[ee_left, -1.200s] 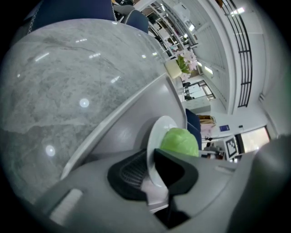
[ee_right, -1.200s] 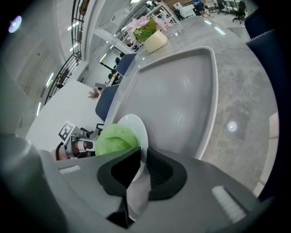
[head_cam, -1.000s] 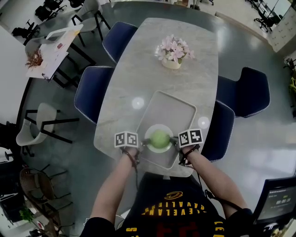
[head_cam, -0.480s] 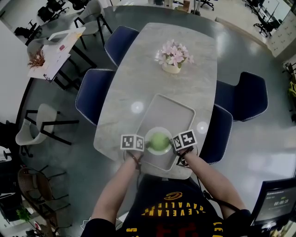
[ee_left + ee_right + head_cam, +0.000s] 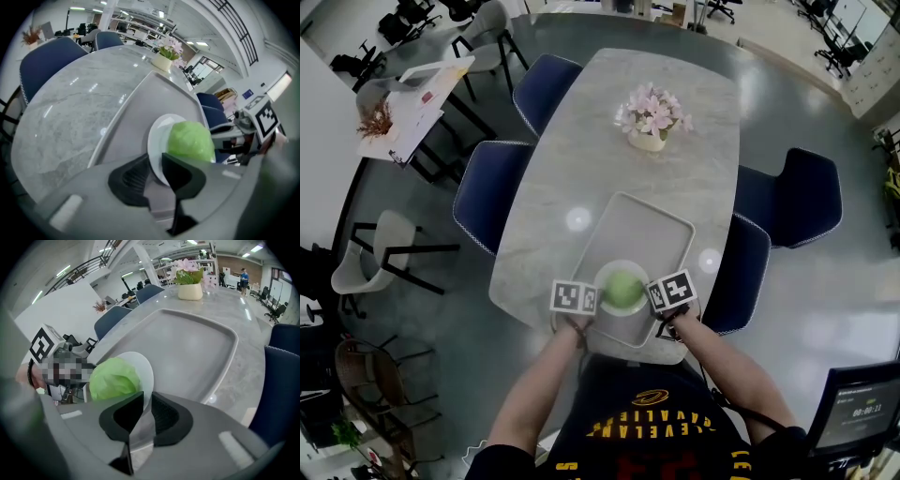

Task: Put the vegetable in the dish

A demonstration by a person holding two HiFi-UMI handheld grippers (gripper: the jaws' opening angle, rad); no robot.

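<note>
Vegetable: a round pale-green leafy vegetable (image 5: 623, 289) with a crinkled, slightly glossy surface, like a small cabbage head.
Vegetable location: in the middle of a round white dish (image 5: 620, 268), covering most of it.
Dish location: over the near end of a grey rectangular tray with rounded corners (image 5: 642, 220), which lies on a pale marble-patterned desk (image 5: 572, 178). No view shows whether the dish rests on the tray or is held just clear of it.
Left tool: the left tool (image 5: 598, 300) is clamped on the dish rim at the person's left side.
Right tool: the right tool (image 5: 649, 296) is clamped on the dish rim at the opposite side.
Left gripper view only: the thin dish (image 5: 157, 140) rim passes between the two dark pads of the left tool (image 5: 157, 161). The vegetable (image 5: 190, 140) sits just beyond them, and the right tool shows across the dish.
Right gripper view only: the jaws of the right tool (image 5: 146, 399) are nearly together, with the dish (image 5: 143, 369) edge pinched between them. The vegetable (image 5: 115, 378) bulges above the rim, and the tray (image 5: 187, 343) floor is bare beyond it.
Head view only: the two tools face each other across the dish. Dark blue upholstered chairs (image 5: 487, 192) stand along both desk sides, and a cream pot of pink flowers (image 5: 652, 112) stands at the far end, well apart from the tray.
</note>
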